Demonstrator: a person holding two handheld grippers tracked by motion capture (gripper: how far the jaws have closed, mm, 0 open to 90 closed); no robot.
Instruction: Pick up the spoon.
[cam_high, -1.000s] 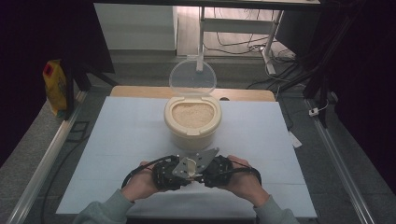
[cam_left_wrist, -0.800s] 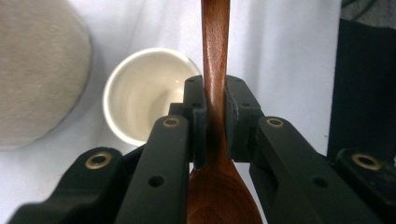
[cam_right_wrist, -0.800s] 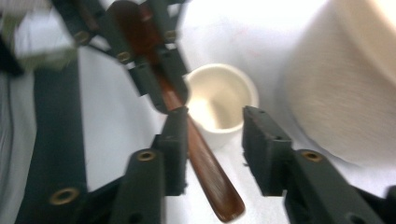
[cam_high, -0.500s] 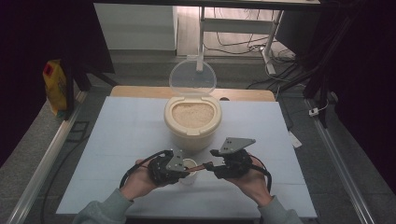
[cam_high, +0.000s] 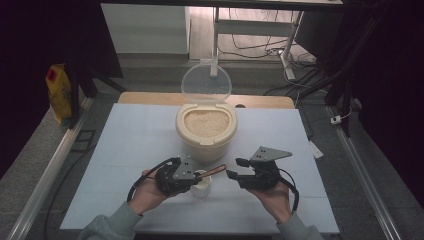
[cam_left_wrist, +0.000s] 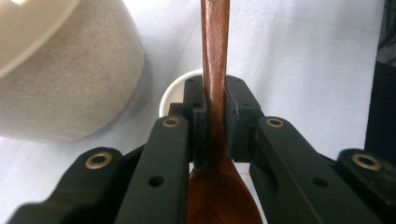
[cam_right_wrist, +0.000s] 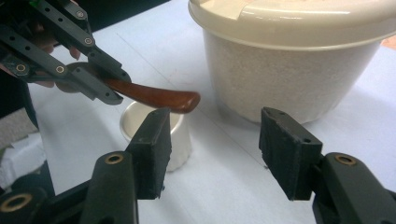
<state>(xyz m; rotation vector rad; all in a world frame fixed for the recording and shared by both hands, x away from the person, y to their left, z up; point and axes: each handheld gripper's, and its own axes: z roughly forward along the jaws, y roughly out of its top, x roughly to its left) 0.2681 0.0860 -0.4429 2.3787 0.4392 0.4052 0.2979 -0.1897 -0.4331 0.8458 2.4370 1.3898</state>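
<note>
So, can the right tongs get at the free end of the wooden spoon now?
Probably yes. The right tongs stand open and empty, apart from the wooden spoon, whose free end points toward them above the small white cup. Nothing lies between; the left tongs hold its neck.

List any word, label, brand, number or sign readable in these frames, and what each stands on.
No text can be read.
Yellow package off the table's left edge: a red label, print too small and blurred to read.
Rice container, small white cup, wooden spoon, left gripper and right gripper: no lettering visible.
</note>
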